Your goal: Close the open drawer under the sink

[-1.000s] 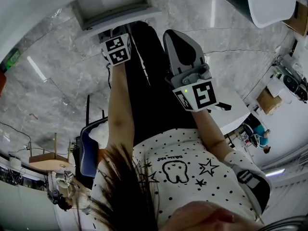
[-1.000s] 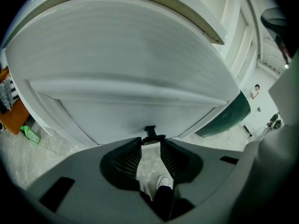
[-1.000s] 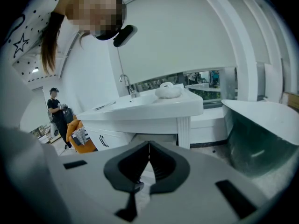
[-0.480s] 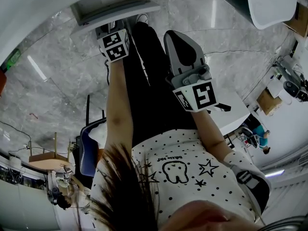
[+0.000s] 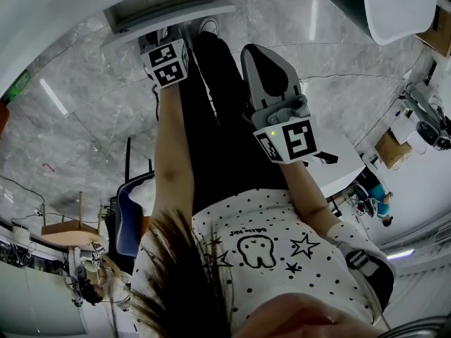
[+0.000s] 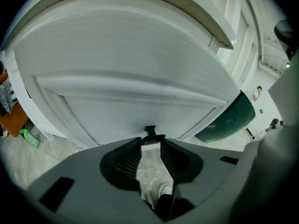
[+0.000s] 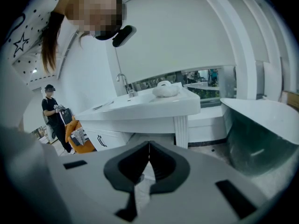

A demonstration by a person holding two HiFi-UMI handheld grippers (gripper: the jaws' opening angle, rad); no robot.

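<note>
White drawer front (image 6: pixel 140 64) fills the left gripper view. Its small black handle (image 6: pixel 150 133) sits right at the tips of the left gripper (image 6: pixel 150 143), whose jaws stand apart. Only the head view shows the drawer (image 5: pixel 165 7) partly open above the grey marble floor (image 5: pixel 84 118). The right gripper (image 7: pixel 148 147), jaws pressed together on nothing, faces a white sink counter (image 7: pixel 140 108) with a faucet (image 7: pixel 122 80).

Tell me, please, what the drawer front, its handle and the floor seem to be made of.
Drawer front: probably painted wood or laminate; even white, smooth, soft sheen, no grain showing.
Handle: likely metal with a dark finish; thin, sharp-edged bar. Plastic is possible.
Floor: polished marble or marble-look tile; grey veins, joints, and mirrored ceiling lights.
</note>
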